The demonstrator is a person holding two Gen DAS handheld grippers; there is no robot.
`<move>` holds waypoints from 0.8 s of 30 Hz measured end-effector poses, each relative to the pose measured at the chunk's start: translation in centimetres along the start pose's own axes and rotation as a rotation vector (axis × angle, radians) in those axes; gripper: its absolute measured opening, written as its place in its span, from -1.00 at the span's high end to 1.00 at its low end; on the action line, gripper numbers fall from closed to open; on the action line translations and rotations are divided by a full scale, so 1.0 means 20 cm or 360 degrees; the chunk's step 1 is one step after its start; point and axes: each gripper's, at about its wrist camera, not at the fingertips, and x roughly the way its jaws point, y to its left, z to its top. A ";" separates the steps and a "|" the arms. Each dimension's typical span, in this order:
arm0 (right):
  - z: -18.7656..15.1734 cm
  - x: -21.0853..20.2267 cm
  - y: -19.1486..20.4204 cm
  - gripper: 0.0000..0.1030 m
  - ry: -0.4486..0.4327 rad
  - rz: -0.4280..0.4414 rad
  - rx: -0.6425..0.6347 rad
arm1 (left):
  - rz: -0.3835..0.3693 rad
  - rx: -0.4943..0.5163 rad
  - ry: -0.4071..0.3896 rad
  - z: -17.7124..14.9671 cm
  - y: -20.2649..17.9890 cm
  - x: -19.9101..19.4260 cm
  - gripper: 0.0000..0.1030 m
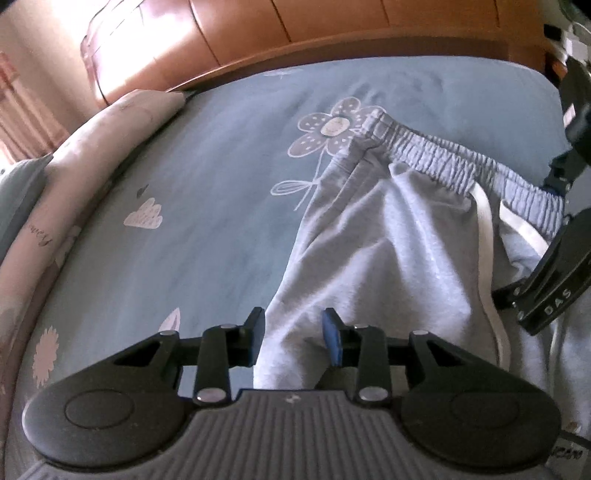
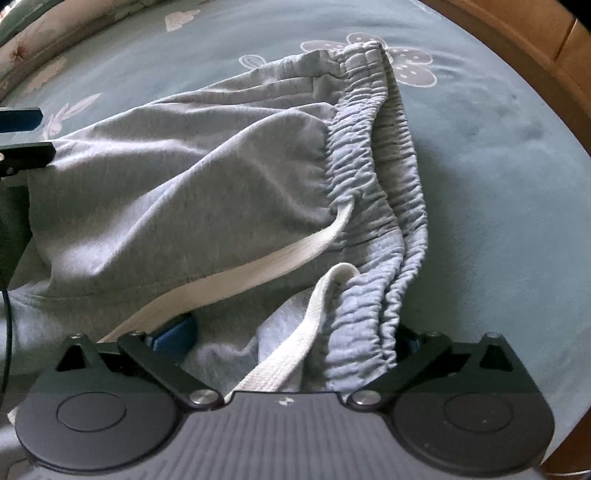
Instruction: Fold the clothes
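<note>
Grey sweatpants (image 1: 388,240) with a gathered elastic waistband (image 1: 461,166) and white drawstrings (image 1: 484,218) lie rumpled on a blue bed sheet (image 1: 207,192). My left gripper (image 1: 293,338) is open, its fingers straddling a raised fold of the grey fabric at the pants' left edge. My right gripper (image 2: 288,339) is open wide around the near end of the waistband (image 2: 373,206), with a drawstring (image 2: 306,332) lying between its fingers. The right gripper shows at the right edge of the left wrist view (image 1: 554,288); the left gripper's fingers (image 2: 22,122) show at the left edge of the right wrist view.
The sheet carries flower prints (image 1: 332,133) and cloud prints (image 1: 144,218). A pink pillow or rolled quilt (image 1: 85,155) runs along the sheet's left side. A wooden headboard (image 1: 332,26) stands behind the bed, and its wooden frame (image 2: 517,33) curves past the sheet's right edge.
</note>
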 end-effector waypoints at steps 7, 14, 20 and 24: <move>-0.03 -0.01 0.00 -1.00 -0.0013 -0.0019 -0.0038 | 0.0009 -0.0028 -0.0007 0.01 -0.02 0.00 0.31; -0.04 -0.14 -0.12 -0.63 -0.0066 0.0111 0.0033 | -0.0001 0.0015 -0.0048 0.06 -0.04 -0.07 0.31; -0.20 -0.42 -0.47 -0.61 -0.0182 0.0155 0.0312 | -0.0021 0.0016 -0.0051 0.07 -0.05 -0.12 0.31; -0.36 -0.45 -0.63 -0.61 -0.0136 0.0260 0.0440 | -0.0048 0.0004 -0.0045 0.07 -0.07 -0.11 0.31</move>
